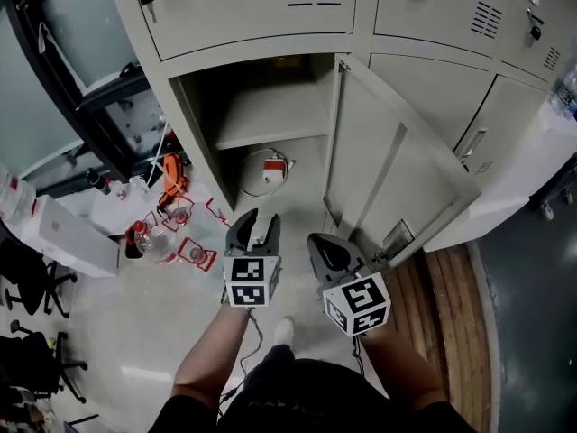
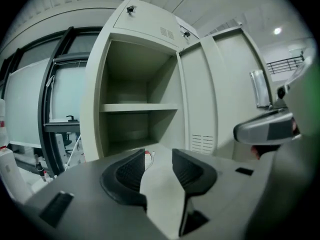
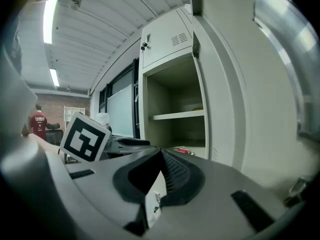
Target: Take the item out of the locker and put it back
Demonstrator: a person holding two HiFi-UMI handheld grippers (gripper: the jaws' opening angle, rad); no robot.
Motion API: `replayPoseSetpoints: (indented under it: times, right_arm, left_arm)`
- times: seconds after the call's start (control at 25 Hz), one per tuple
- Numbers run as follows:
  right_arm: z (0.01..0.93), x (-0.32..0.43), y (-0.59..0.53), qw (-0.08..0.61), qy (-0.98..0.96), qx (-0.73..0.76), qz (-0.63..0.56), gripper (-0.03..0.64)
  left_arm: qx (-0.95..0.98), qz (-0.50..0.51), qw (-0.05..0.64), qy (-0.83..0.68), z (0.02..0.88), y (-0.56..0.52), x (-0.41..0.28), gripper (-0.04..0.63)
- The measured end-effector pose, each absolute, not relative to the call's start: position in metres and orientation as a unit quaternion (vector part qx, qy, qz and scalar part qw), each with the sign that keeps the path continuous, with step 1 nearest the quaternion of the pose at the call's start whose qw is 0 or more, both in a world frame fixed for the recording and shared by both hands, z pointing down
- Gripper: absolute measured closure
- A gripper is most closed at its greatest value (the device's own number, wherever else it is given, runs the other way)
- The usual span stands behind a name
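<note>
We hold both grippers low in front of the open locker [image 1: 200, 133], side by side and close to each other. The left gripper [image 1: 261, 220] has its jaws released, standing apart with only air between the pads. Straight ahead of those jaws, well beyond their tips and seen partly through the gap, lies the item [image 1: 264, 171]: a round white thing with a red and white label. It rests on the locker's bottom, under the shelf [image 1: 270, 120] that splits the compartment, and nothing touches it. The right gripper [image 1: 318, 241] has its jaws clenched, the tips meeting with nothing caught in them. From these jaws the item shows ahead and slightly to the left, again well apart from them. The locker door [image 1: 383, 165] stands swung open just to the right of the right jaws, its inner face turned towards us. Off to the left of the left jaws, on the floor [image 1: 135, 296] outside the locker, sits a small clutter of red things and clear bottles [image 1: 167, 233].
</note>
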State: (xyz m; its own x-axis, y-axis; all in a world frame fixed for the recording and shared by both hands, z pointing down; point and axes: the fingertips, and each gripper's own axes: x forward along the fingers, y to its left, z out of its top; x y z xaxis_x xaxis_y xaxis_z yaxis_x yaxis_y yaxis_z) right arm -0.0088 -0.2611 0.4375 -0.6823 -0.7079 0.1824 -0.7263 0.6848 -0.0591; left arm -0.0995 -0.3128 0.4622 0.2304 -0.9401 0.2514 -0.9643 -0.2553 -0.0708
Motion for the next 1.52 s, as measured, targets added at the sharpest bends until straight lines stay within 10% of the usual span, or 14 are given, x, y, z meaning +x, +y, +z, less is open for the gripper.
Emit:
replayPoseSetpoints:
  times: [1.52]
  right_arm:
    - [0.461, -0.018, -0.344, 0.093, -0.883, 0.449, 0.101, 0.62]
  left_arm:
    - [0.744, 0.246, 0.175, -0.596, 0.552, -0.497, -0.118, 0.295]
